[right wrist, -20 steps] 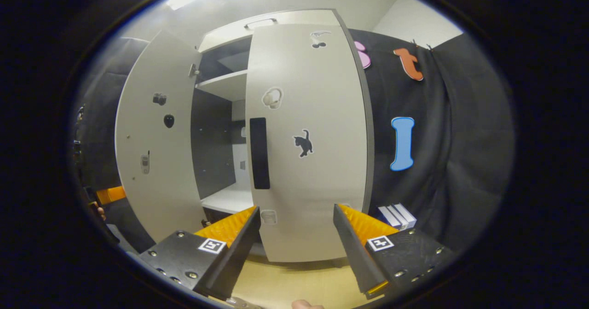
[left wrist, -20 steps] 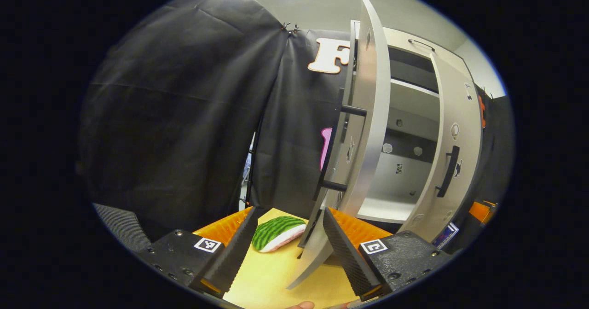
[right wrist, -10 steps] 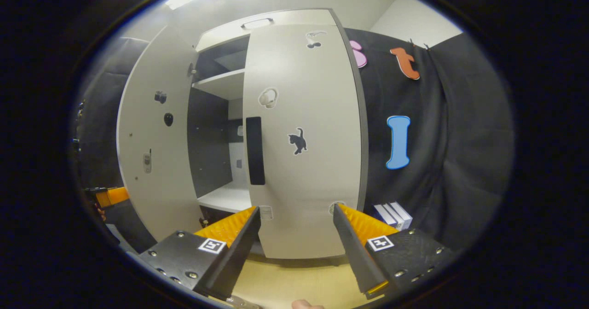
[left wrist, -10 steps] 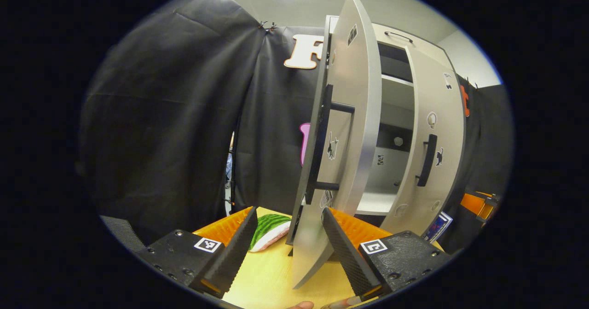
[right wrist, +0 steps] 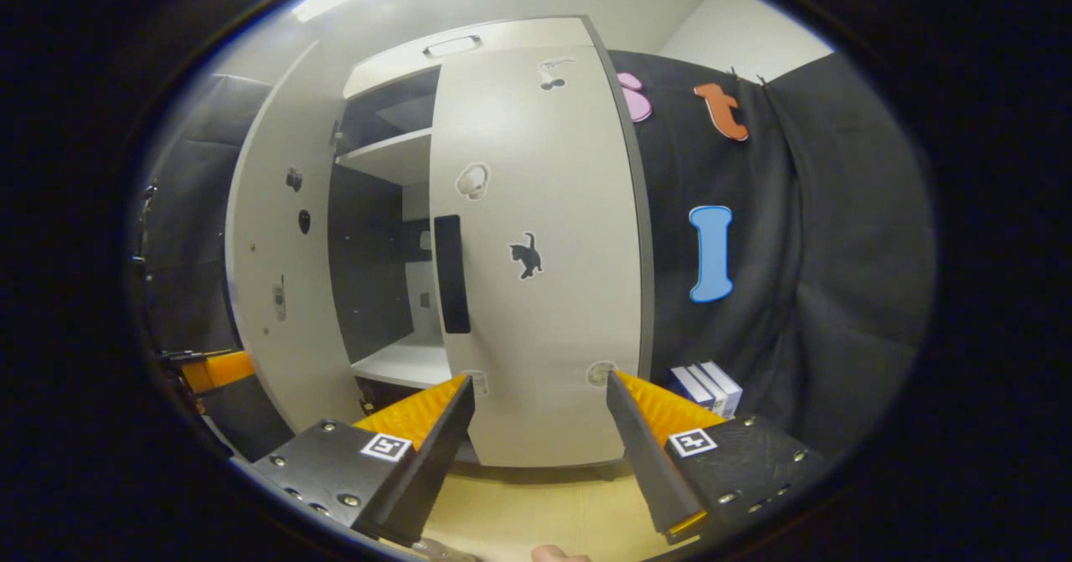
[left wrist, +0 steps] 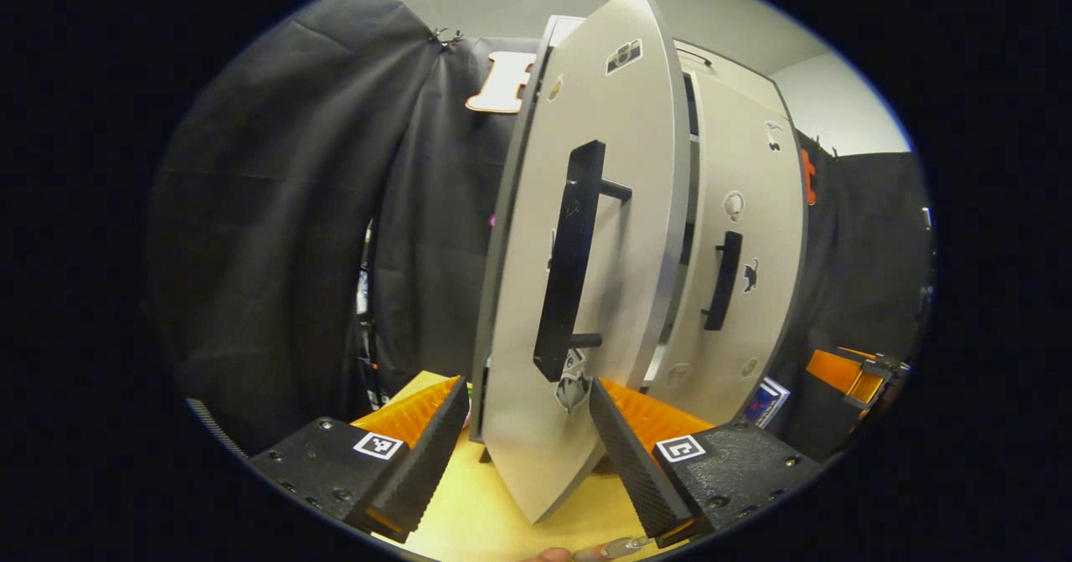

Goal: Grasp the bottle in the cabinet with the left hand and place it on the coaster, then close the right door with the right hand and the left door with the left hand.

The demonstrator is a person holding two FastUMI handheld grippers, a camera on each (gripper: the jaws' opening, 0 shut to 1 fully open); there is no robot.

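Observation:
In the left gripper view the cabinet's left door (left wrist: 586, 168) stands close in front of me, partly swung in, its black handle (left wrist: 569, 260) facing me. My left gripper (left wrist: 528, 440) is open with the door's lower corner between its fingers; whether a finger touches the door I cannot tell. Beyond it the right door (left wrist: 741, 210) lies almost flush. In the right gripper view my right gripper (right wrist: 540, 436) is open just before the right door (right wrist: 536, 252) and its handle (right wrist: 450, 273). The left door (right wrist: 276, 277) shows its inner side beside the dark cabinet opening (right wrist: 377, 252).
The cabinet stands on a pale wooden table (left wrist: 469, 520). Small boxes (right wrist: 708, 386) lean against the cloth wall to the right of the cabinet. The right gripper (left wrist: 854, 373) shows at the far right of the left gripper view, and the left gripper (right wrist: 209, 369) shows low left in the right gripper view.
The left door has swung well toward shut, now showing its outer face and hiding the green striped thing on the table. The gap between the doors has narrowed. Both grippers stayed open.

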